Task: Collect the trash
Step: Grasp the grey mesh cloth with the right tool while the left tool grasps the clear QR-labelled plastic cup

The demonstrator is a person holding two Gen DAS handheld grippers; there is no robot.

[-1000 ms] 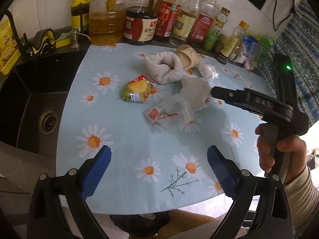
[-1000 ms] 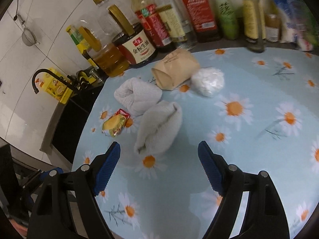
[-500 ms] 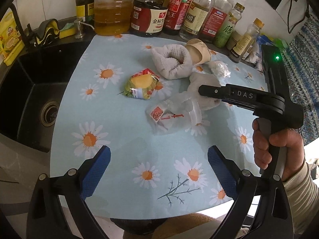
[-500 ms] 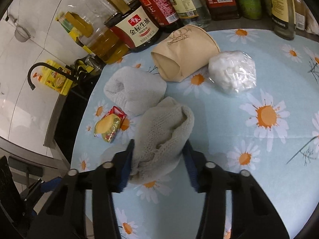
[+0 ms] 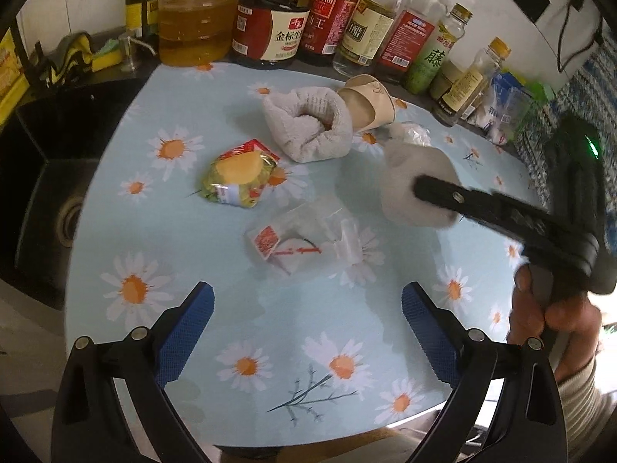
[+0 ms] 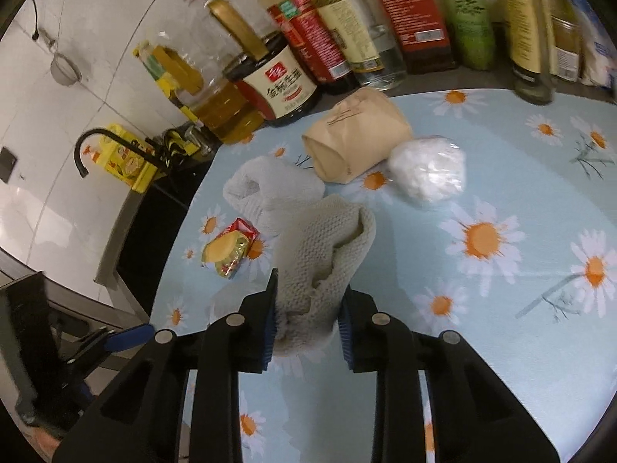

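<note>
Two grippers over the daisy tablecloth [image 5: 115, 200]: right gripper [image 6: 306, 308] clamped on knit cloth [image 6: 324, 239], its length running away along the fingers. Left gripper [image 5: 306, 320] spread wide, empty; clear wrapper [image 5: 304, 239] lies just ahead, nearest it.

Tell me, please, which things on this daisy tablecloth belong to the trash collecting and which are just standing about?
Belongs to the job:
- knitted cloth, pinched in the right gripper
- second cloth
- snack packet
- clear wrapper
- paper cup
- wadded plastic

Just standing about:
- sauce bottles
- oil jug
- sink
</note>
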